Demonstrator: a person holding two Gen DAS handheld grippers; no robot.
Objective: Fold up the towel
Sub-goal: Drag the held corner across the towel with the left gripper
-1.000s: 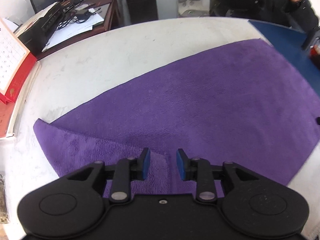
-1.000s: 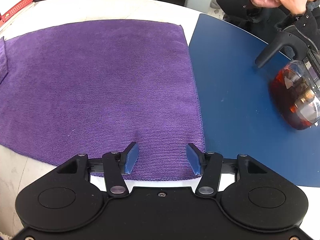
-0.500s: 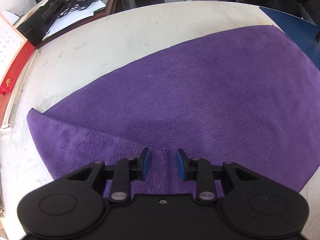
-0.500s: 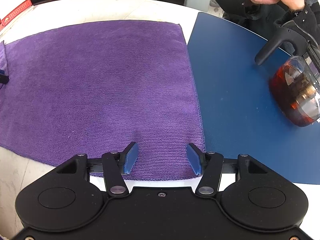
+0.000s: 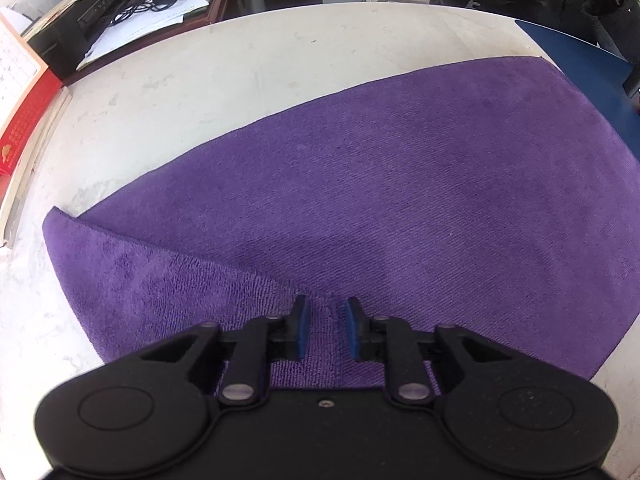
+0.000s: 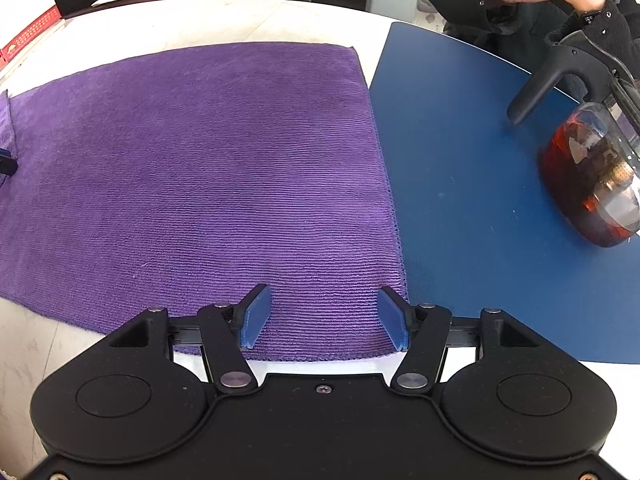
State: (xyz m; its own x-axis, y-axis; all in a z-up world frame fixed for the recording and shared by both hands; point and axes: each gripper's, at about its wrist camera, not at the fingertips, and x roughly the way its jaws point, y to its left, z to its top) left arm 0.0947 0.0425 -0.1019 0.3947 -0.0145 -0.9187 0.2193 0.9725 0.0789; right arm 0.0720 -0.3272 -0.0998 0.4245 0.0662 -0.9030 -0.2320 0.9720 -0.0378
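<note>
A purple towel [image 5: 400, 200] lies spread on the white round table [image 5: 240, 64], its near left corner folded over onto itself [image 5: 160, 280]. My left gripper [image 5: 326, 328] hovers low over that folded flap; its jaws are closing with a narrow gap, and the flap's edge runs between the pads without being pinched. In the right wrist view the towel [image 6: 200, 168] fills the left half. My right gripper [image 6: 325, 318] stands over the towel's near right corner, jaws opening and wide apart, the cloth lying flat under them. A tip of the left gripper [image 6: 6, 162] shows at the left edge.
A blue mat [image 6: 472, 168] adjoins the towel's right edge, with a glass teapot of dark tea [image 6: 592, 176] on it. A person in dark clothes [image 6: 540, 4] sits at the far side. A red calendar [image 5: 24, 120] and a cluttered desk [image 5: 132, 12] lie left.
The left gripper's jaws have drawn closer together over the folded flap. The right gripper's jaws have spread a little wider. The left gripper's tip has come into the right wrist view.
</note>
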